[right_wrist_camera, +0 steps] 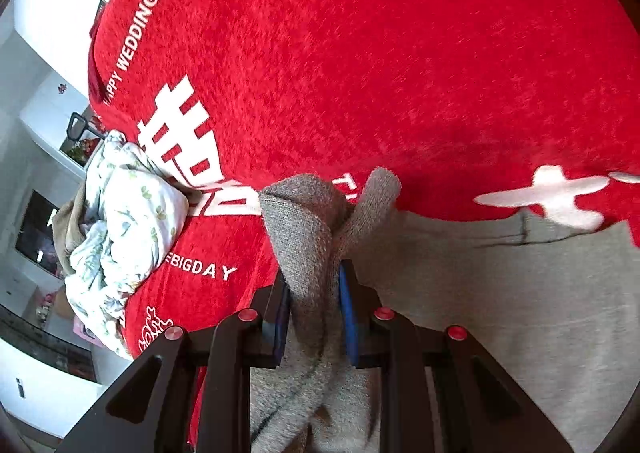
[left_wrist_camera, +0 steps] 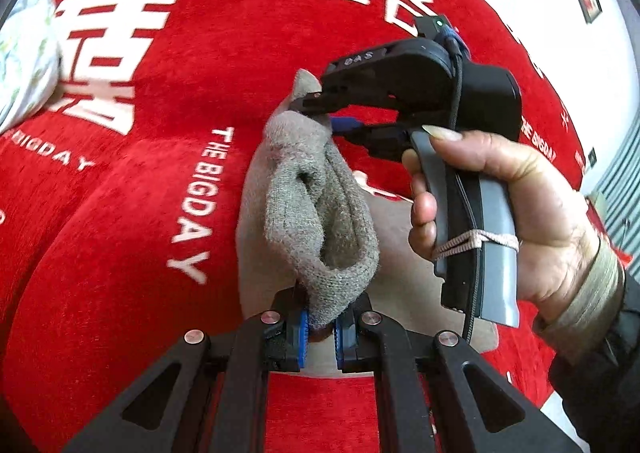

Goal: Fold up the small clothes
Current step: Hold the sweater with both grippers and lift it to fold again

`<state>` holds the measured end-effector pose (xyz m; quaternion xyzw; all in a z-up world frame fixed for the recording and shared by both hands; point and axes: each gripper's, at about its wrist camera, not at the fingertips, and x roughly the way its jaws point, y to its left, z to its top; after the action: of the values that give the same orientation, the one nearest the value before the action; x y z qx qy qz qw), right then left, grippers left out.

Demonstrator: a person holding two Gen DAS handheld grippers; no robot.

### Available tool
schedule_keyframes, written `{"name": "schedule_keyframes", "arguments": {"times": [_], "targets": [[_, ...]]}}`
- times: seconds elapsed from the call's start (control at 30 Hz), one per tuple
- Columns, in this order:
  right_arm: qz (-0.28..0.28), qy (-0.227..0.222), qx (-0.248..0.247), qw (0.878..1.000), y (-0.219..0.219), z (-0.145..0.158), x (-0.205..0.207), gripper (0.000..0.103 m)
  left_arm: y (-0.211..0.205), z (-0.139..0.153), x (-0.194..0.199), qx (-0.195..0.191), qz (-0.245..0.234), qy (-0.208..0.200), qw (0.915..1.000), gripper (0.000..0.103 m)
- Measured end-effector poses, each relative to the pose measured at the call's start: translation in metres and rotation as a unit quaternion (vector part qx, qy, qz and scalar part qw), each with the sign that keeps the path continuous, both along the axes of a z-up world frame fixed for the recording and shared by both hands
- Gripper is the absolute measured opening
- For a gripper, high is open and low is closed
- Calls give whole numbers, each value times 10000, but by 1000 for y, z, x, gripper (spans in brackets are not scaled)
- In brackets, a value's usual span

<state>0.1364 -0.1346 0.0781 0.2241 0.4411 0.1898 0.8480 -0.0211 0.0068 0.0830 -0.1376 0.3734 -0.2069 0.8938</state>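
In the left wrist view, the left gripper (left_wrist_camera: 320, 327) pinches one end of the grey knit sock (left_wrist_camera: 320, 213), lifted over the red bedspread (left_wrist_camera: 140, 233); the right gripper (left_wrist_camera: 320, 109) bites its far end. In the right wrist view, its blue pads (right_wrist_camera: 347, 313) clamp the sock, a floral garment (right_wrist_camera: 120, 221) bunched near the bedspread's left edge. Risk: the stretchy knit may slip if pulled apart, spoiling the fold.

Black claw (left_wrist_camera: 320, 327) arms, blue pads, silver screws; right claw (right_wrist_camera: 316, 317) red screws; hand (left_wrist_camera: 500, 213) long-nailed, dark sleeve.
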Motion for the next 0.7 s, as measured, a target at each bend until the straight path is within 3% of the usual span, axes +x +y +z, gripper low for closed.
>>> {"name": "schedule_keyframes", "arguments": {"times": [0.53,0.7], "targets": [[-81,-148,322,9993,-79,7,-21,24,-74,8,-5,672,-525,-66,9963,10],[-239,-116,720,9970,-116,-4,-28,24,-102,8,-8,890,-724,-92,9934,10]]}}
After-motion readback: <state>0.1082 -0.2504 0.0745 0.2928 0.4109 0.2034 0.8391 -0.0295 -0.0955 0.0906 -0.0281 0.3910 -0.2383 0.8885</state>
